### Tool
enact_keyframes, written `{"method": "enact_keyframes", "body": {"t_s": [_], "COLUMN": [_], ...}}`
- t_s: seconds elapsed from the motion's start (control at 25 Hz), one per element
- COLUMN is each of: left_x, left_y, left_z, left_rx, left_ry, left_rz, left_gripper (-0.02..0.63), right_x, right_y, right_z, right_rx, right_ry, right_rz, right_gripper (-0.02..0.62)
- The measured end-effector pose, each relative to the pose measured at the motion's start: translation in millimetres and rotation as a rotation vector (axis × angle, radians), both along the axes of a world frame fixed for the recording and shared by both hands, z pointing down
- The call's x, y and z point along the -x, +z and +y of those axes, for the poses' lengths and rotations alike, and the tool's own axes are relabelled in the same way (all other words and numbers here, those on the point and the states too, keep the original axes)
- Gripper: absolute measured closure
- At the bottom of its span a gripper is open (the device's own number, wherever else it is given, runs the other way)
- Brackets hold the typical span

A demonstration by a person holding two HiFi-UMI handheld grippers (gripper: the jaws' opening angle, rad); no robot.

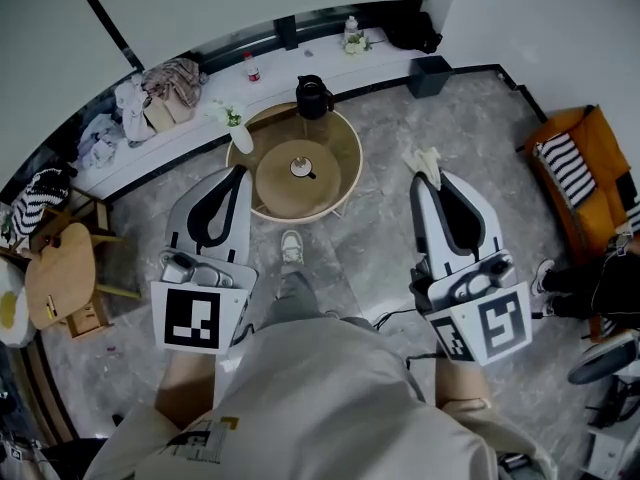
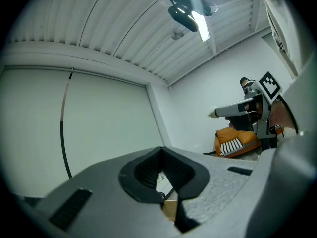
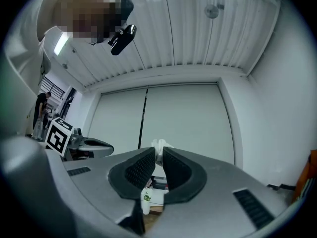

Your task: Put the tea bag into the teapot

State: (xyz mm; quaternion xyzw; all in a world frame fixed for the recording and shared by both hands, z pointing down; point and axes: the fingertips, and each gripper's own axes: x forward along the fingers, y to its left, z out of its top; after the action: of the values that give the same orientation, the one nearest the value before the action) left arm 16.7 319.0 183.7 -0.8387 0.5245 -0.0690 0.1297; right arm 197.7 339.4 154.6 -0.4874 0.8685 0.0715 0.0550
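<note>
Squarely, tea bag (image 3: 159, 146) (white) between right gripper (image 3: 158, 156) jaws

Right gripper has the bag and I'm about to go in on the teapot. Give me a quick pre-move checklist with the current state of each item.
1. Tea bag gripped: ok, pinched at the tips of the right gripper fingers.
2. Left gripper free: ok, fingers together on nothing.
3. Teapot in sight: ok, apparently the small pot at the middle of the round table.
4. Teapot mouth open: cannot tell, too small in the head view.
5. Right gripper above the teapot: not ok, it is off the table's right side.
</note>
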Motion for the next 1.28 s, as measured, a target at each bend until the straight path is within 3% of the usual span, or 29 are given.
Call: {"method": "enact_keyframes", "body": {"t_s": [0.2, 0.6, 1.28], "left_x": [10, 55, 110], "left_y": [5, 24, 42], "left_z": [-17, -143, -353], "left_rx": [0.011, 0.064, 0.138], "left_ry": [-0.01, -0.02, 0.037], "left_rz": [0.007, 0.024, 0.041], "left_gripper": [0.598, 0.598, 0.598], "right_x": [11, 66, 131], "right_y": [7, 24, 32], "right_z": [-19, -155, -361], "right_rx": [0.019, 0.074, 0.155], "right_ry": [-0.012, -0.047, 0.002], "right_rz": [0.011, 0.041, 0.078], "right_gripper": [0.549, 0.549, 0.549]}}
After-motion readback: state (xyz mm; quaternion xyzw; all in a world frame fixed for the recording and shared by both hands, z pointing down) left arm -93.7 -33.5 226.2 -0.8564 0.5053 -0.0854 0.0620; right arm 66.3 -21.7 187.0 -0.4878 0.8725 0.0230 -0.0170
